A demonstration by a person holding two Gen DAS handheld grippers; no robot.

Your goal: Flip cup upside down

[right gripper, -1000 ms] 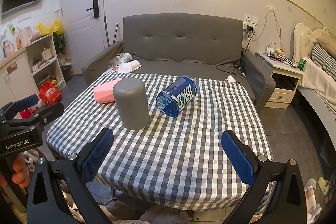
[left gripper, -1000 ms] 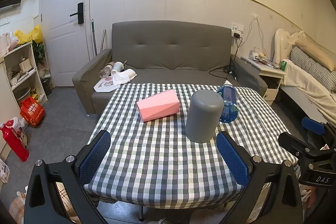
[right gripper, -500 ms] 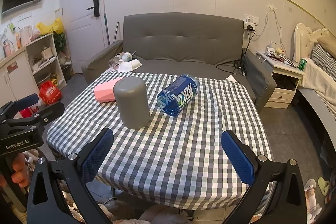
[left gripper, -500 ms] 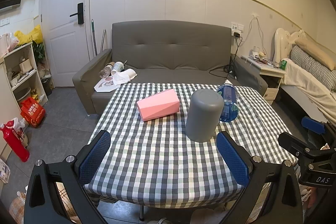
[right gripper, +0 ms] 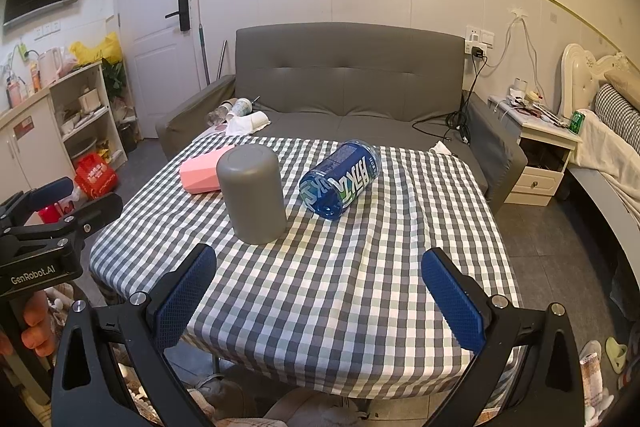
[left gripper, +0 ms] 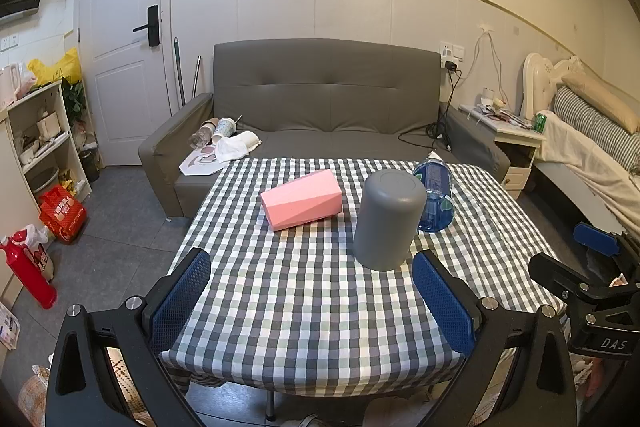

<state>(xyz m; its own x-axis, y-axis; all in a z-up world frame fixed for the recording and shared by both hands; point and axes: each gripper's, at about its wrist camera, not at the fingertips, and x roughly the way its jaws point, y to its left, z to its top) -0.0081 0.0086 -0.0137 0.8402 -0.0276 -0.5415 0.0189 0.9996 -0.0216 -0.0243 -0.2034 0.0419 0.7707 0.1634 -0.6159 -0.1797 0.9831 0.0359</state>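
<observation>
A grey cup (left gripper: 387,219) stands mouth-down on the checked tablecloth (left gripper: 304,291), its closed base on top; it also shows in the right wrist view (right gripper: 252,198). My left gripper (left gripper: 312,297) is open and empty, held back at the table's near edge, with the cup just beyond its right finger. My right gripper (right gripper: 320,297) is open and empty at the near edge, with the cup ahead to its left. Each gripper shows at the side of the other's view.
A pink faceted box (left gripper: 302,199) lies left of the cup. A blue bottle (right gripper: 340,179) lies on its side to the cup's right. A grey sofa (left gripper: 328,107) stands behind the table, shelves at the left, a nightstand and bed at the right.
</observation>
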